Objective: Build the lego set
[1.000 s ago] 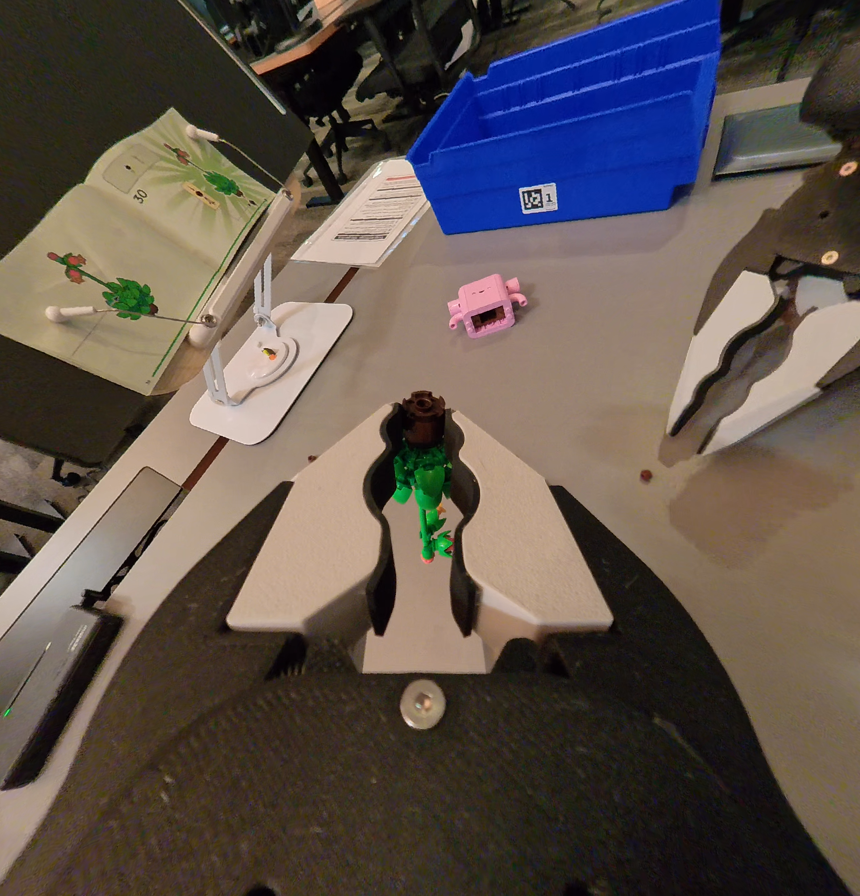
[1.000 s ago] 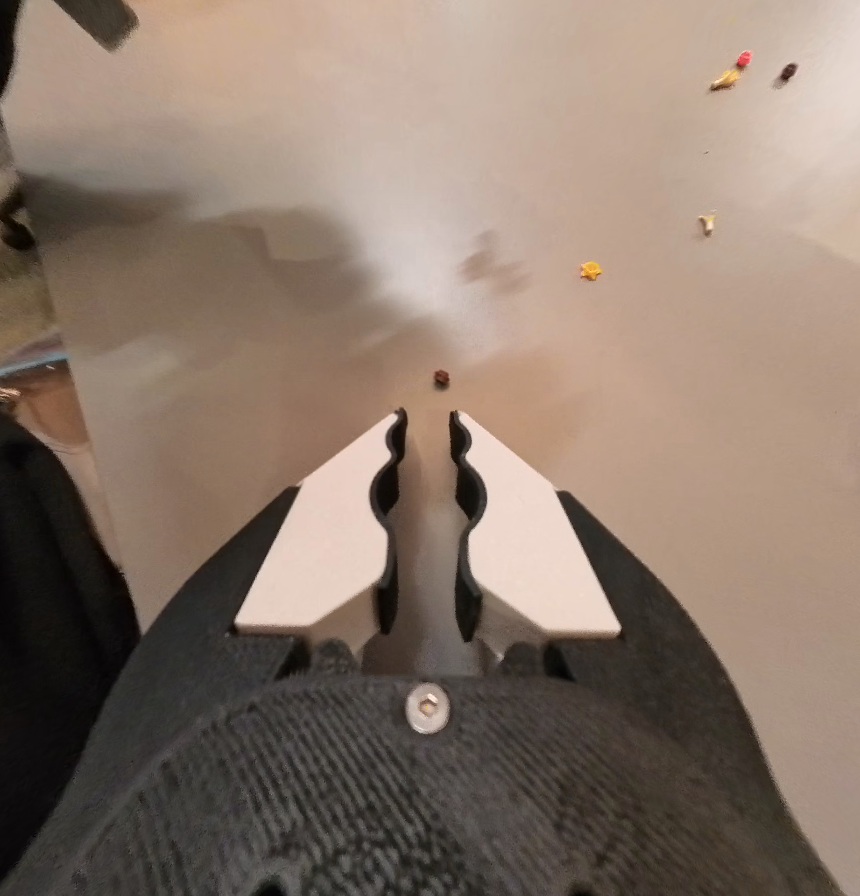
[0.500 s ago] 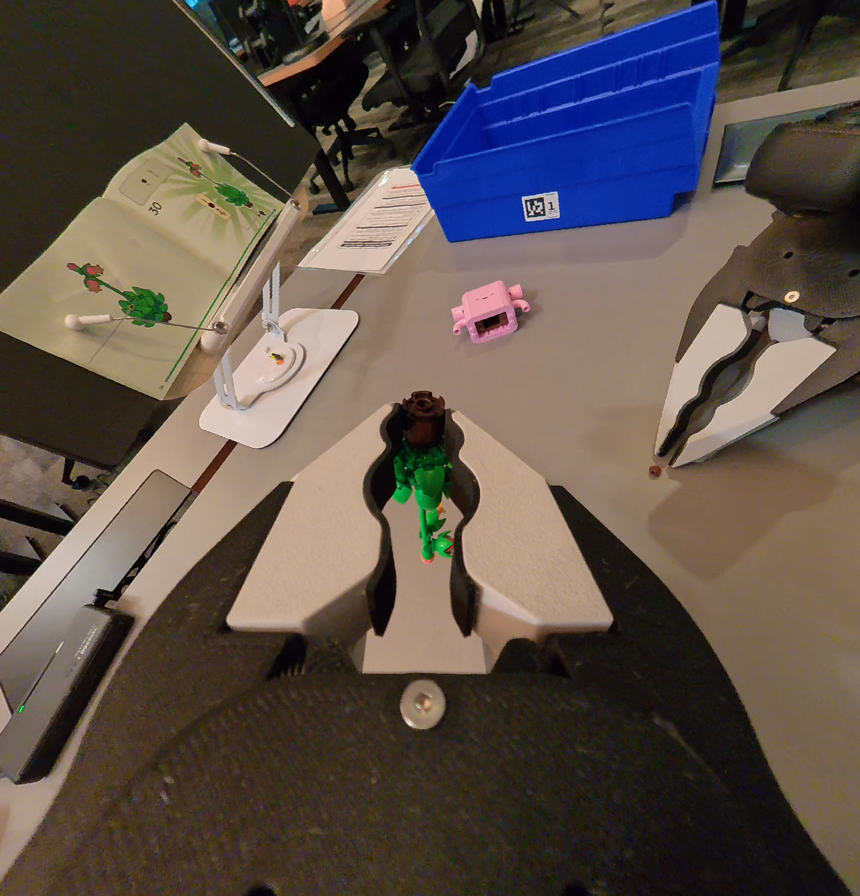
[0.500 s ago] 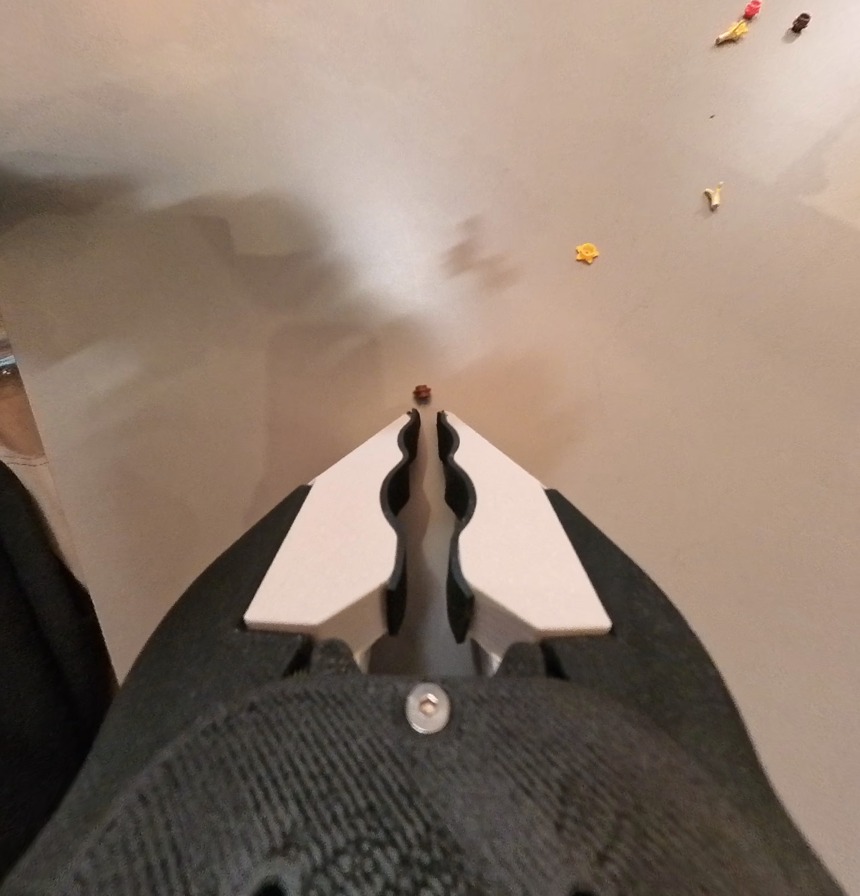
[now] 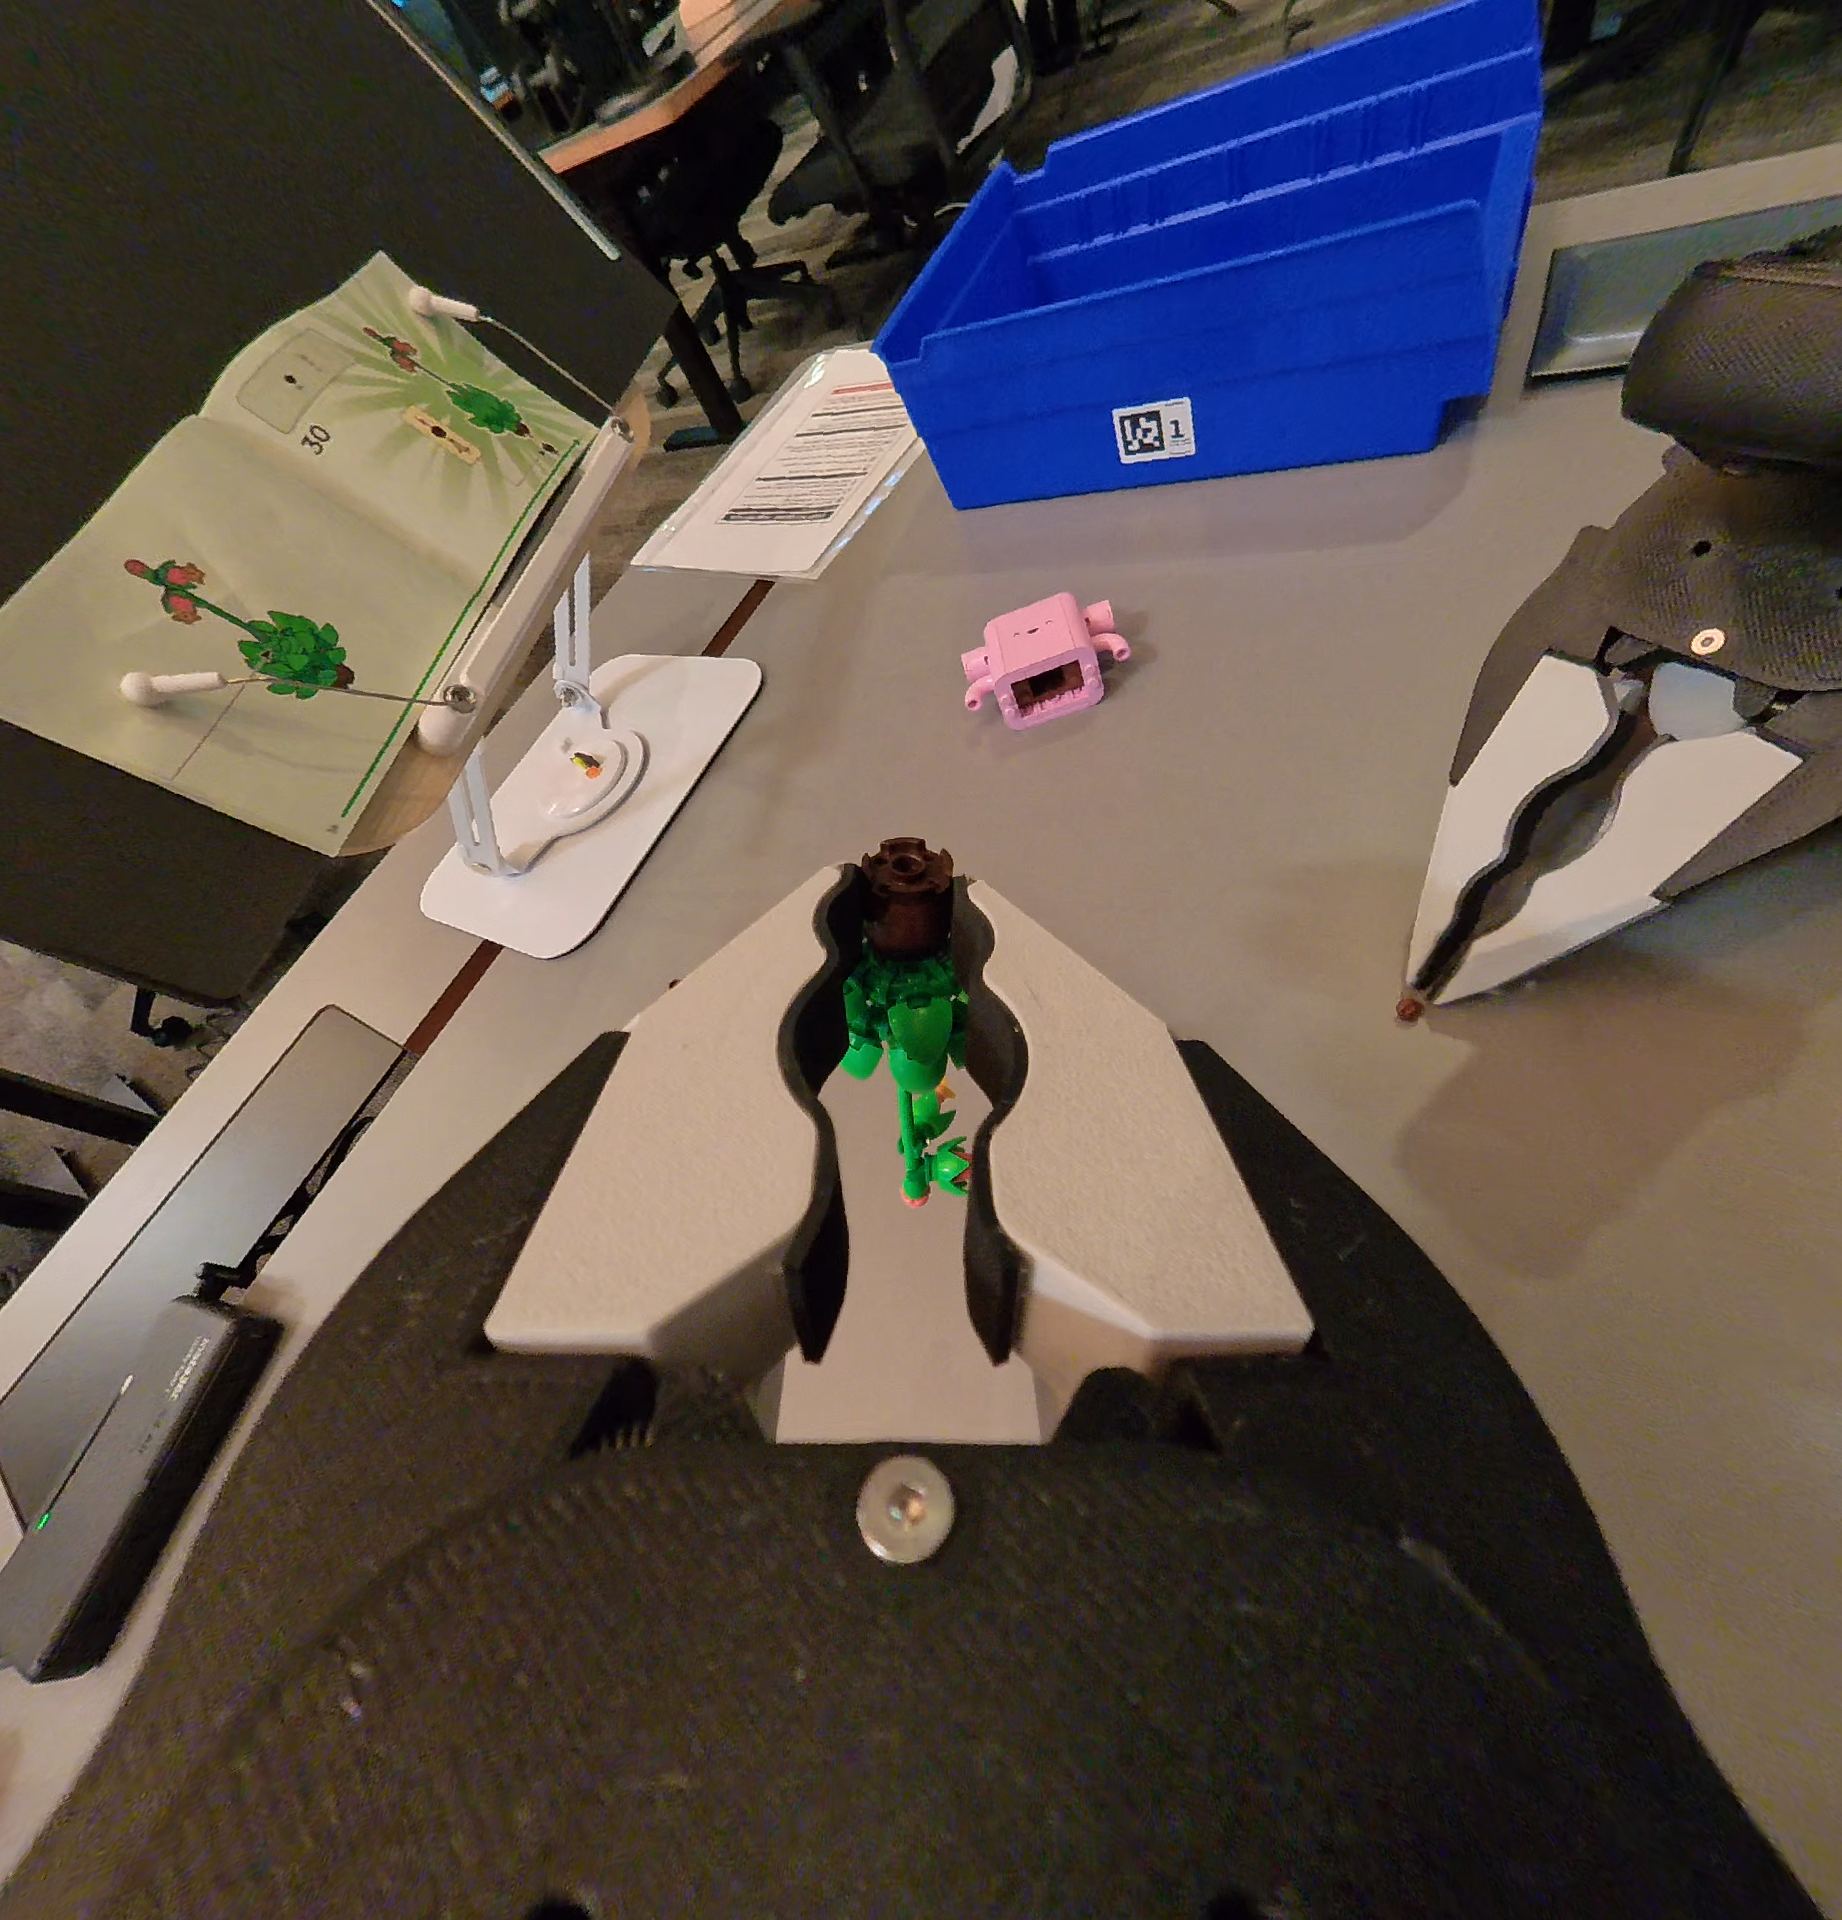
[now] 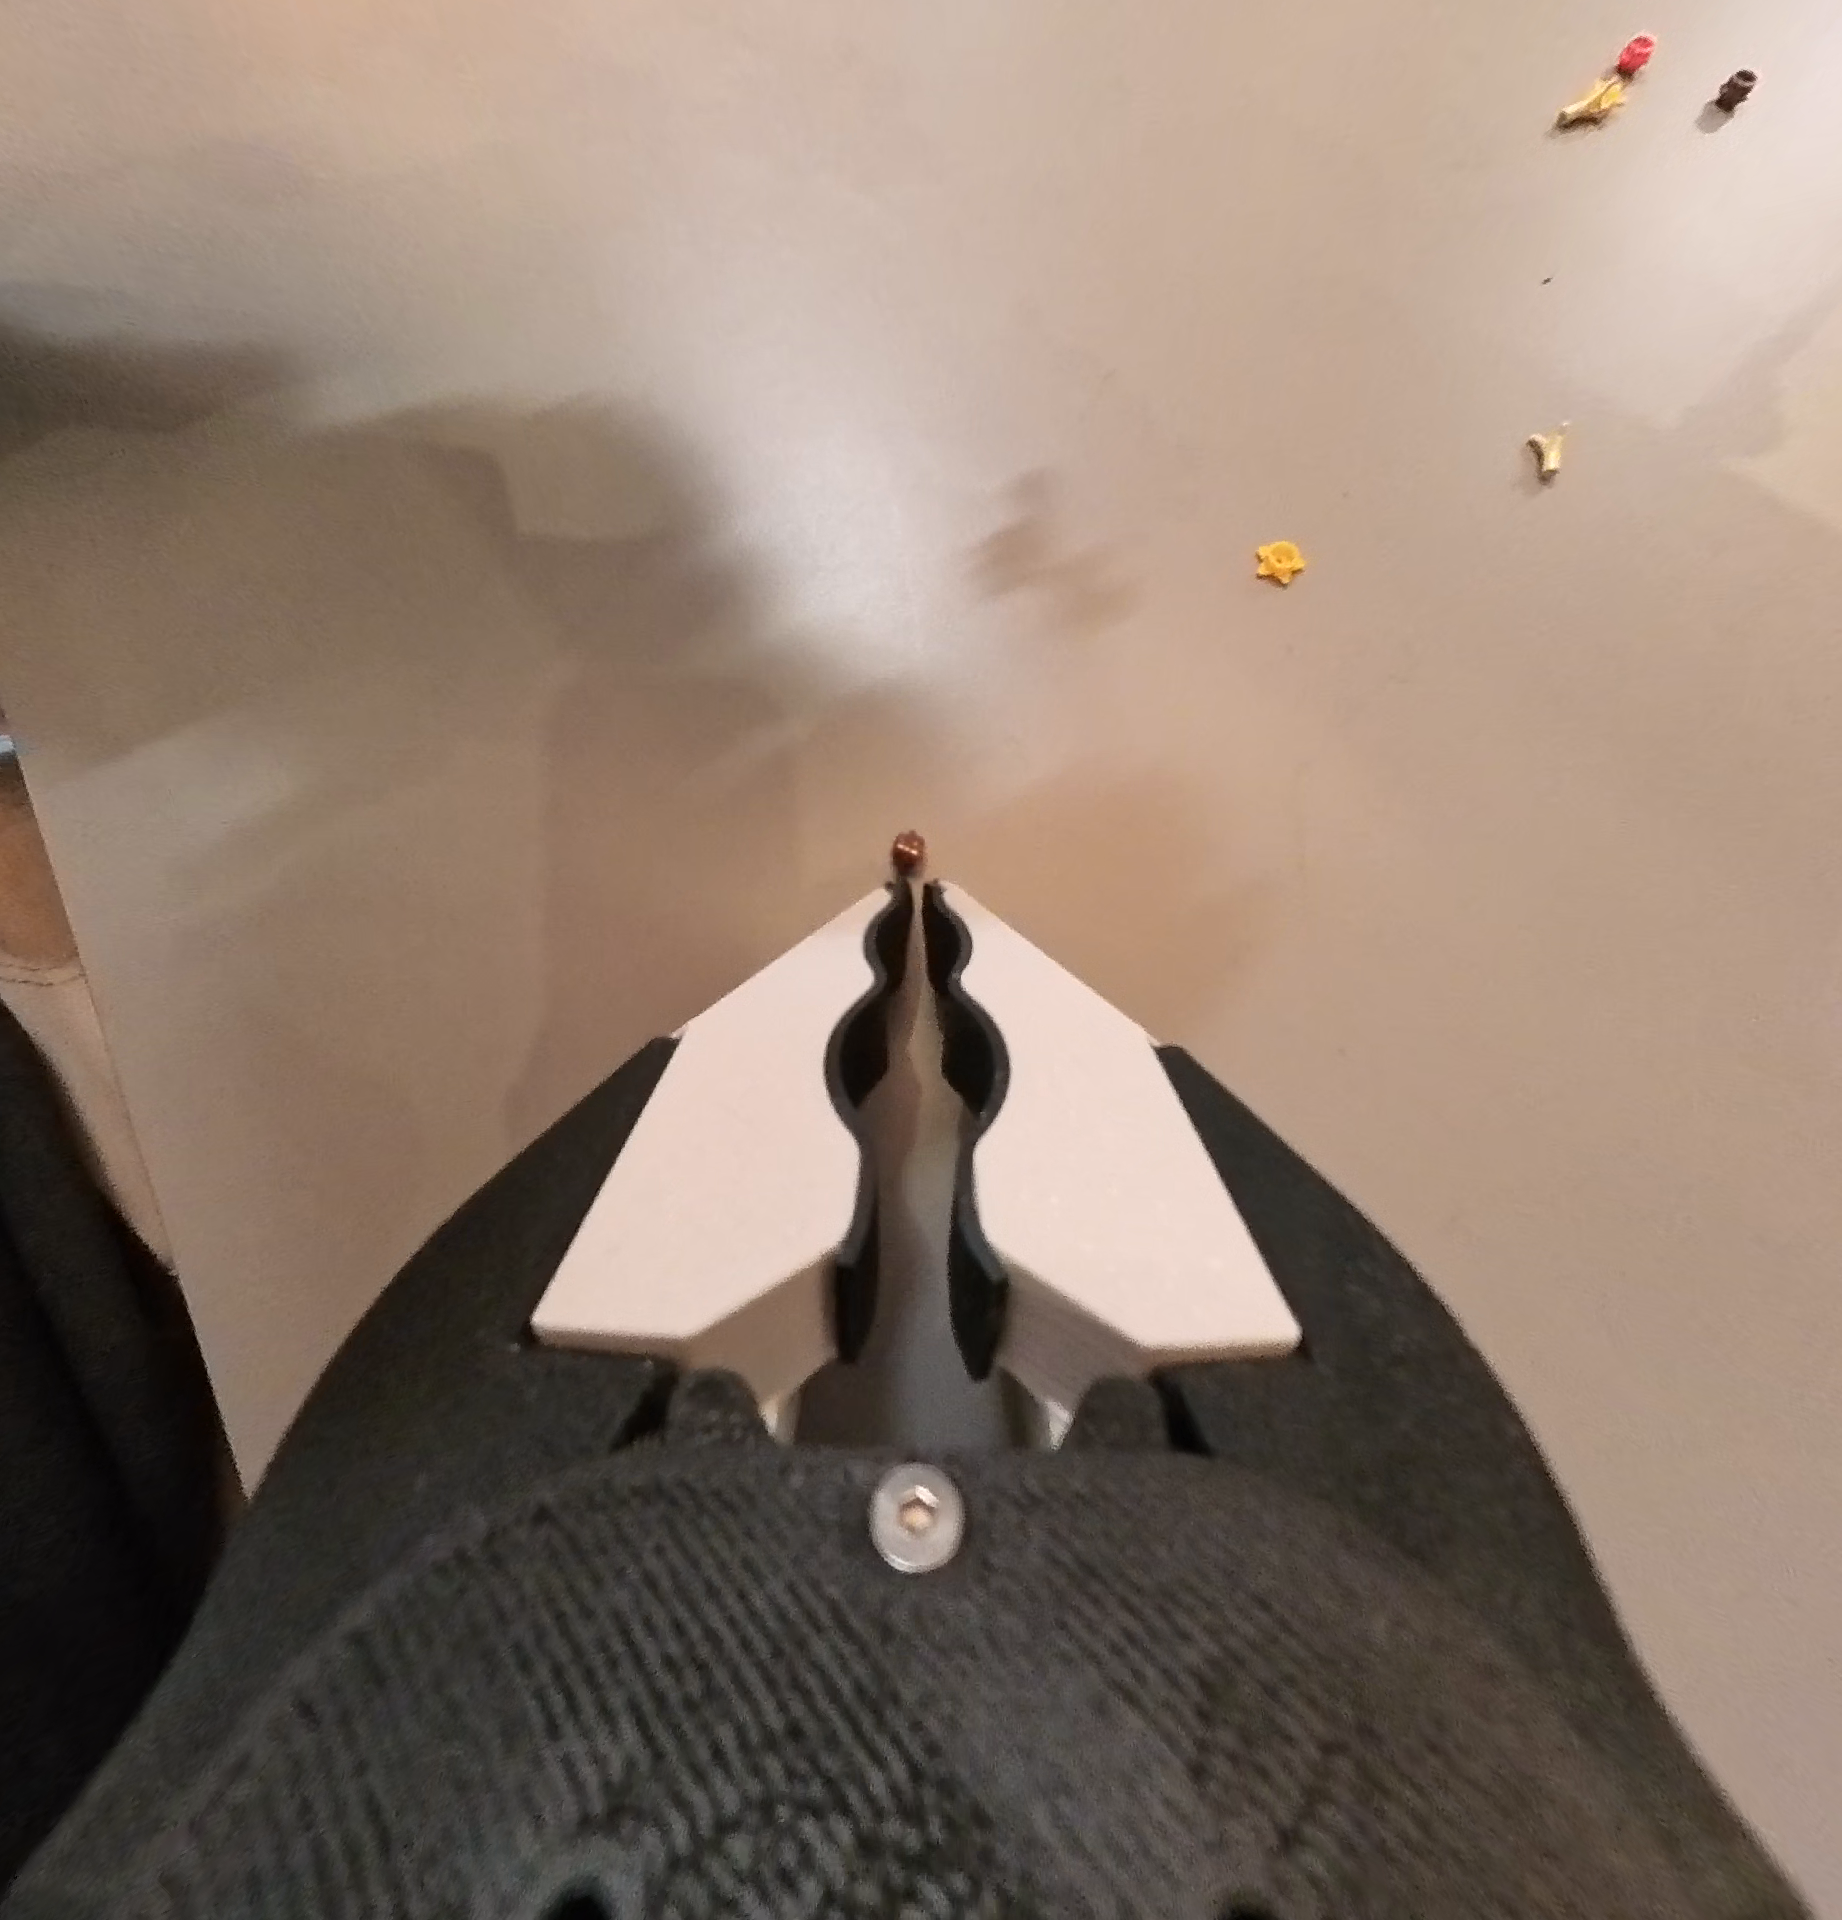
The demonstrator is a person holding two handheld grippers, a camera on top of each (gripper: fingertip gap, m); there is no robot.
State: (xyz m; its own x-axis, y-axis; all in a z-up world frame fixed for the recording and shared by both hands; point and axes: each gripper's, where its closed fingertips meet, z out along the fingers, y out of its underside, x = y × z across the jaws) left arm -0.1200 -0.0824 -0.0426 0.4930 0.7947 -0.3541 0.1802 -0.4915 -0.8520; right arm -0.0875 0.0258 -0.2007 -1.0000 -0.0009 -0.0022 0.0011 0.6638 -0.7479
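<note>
My left gripper (image 5: 906, 883) is shut on a green plant stem (image 5: 912, 1039) topped by a dark brown round piece (image 5: 906, 899), and holds it above the grey table (image 5: 1208, 831). My right gripper (image 6: 909, 888) is tilted down to the table with its jaws closed to a thin slit. A tiny brown stud (image 6: 909, 850) sits right at its tips; I cannot tell whether it is pinched. The left wrist view shows the right gripper (image 5: 1421, 987) at the right, with the stud (image 5: 1405, 1006) at its tip.
A pink cube build (image 5: 1042, 675) lies mid-table before a blue bin (image 5: 1260, 312). An instruction booklet (image 5: 273, 582) rests on a white stand (image 5: 595, 821) at the left. A yellow flower piece (image 6: 1281, 562), a tan piece (image 6: 1548, 454) and other small pieces (image 6: 1603, 83) lie far right. Spacing between my two grippers at the tips: around 20 cm. The pink cube build (image 5: 1042, 675) is about 20 cm from my right fingertips.
My right gripper has moved down towards the stud and its jaws have closed from a clear gap to a slit. My left gripper still holds the plant and has barely moved.
</note>
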